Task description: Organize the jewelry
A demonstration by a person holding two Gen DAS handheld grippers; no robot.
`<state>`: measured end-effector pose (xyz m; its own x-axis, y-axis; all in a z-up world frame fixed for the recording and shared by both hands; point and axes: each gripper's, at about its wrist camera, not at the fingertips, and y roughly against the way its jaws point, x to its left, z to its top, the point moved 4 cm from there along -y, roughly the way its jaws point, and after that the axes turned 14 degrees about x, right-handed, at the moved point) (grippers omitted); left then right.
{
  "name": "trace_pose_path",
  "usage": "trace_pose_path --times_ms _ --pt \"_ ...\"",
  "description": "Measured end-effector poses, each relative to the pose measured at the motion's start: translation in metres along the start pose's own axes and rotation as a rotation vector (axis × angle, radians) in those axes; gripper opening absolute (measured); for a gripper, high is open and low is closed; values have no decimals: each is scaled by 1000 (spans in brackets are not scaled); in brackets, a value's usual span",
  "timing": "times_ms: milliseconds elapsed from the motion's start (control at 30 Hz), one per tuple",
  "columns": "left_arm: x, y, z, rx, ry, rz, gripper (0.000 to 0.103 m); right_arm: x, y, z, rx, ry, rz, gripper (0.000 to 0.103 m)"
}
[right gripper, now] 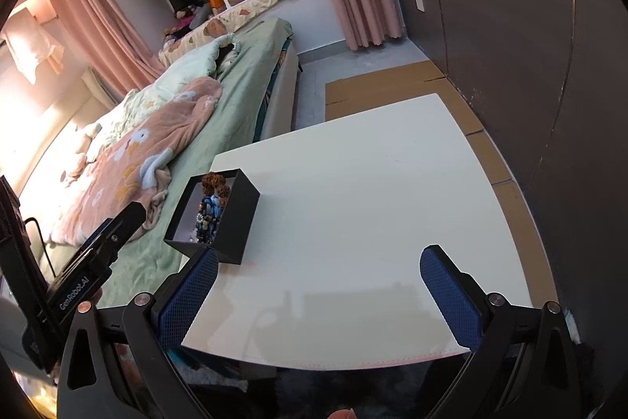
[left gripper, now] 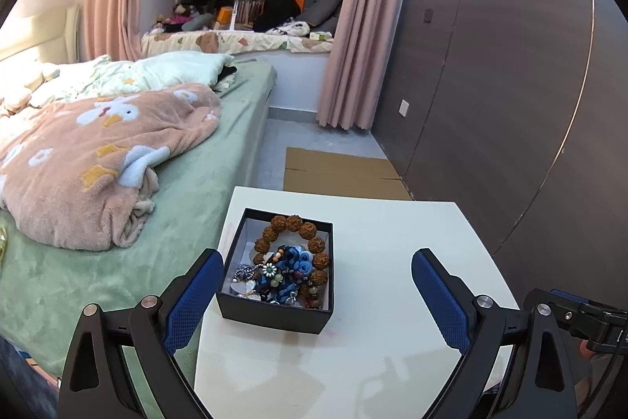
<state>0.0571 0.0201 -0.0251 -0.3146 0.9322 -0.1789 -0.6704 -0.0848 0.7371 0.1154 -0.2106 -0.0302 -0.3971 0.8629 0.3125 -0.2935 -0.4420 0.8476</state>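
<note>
Left gripper (left gripper: 317, 275) fingers wide, empty | right gripper (right gripper: 318, 271) wide, empty | box (left gripper: 274, 313) on desk (left gripper: 392, 262): light, rigid, grip side walls | beads (left gripper: 294, 222) loose, tangle-prone, pinch one strand.

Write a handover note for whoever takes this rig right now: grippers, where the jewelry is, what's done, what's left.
Left gripper: open, empty, hovering by the box.
Right gripper: open, empty, over bare table.
Box sits at the table's bed-side edge, lid off, holding the jewelry: brown bead bracelet, blue piece, other tangled pieces.
Done: all the jewelry in view is in the box.
Left: cannot tell; maybe tidying inside or closing, no lid in view.
</note>
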Motion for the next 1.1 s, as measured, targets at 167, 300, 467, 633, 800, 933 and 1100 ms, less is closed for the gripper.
trace_pose_path --times_ms 167,300,467,633,800,933,1100 --pt "1 1 0 -4 -12 16 97 -2 -2 1 4 2 -16 103" --pt "2 1 0 -3 -10 13 97 -4 -2 1 6 -8 -10 103" --pt "1 3 1 -18 -13 13 97 -3 -3 1 12 -4 -5 103" --pt "-1 1 -1 -8 -14 14 97 0 -2 1 12 2 -4 103" --pt "-2 2 -1 -17 -21 19 97 1 -3 0 15 1 -4 103" --pt "-3 2 -2 -21 -23 23 97 1 -4 0 20 -6 -5 103" --pt "-4 2 -2 -19 -22 25 97 2 -4 0 22 -10 -2 103"
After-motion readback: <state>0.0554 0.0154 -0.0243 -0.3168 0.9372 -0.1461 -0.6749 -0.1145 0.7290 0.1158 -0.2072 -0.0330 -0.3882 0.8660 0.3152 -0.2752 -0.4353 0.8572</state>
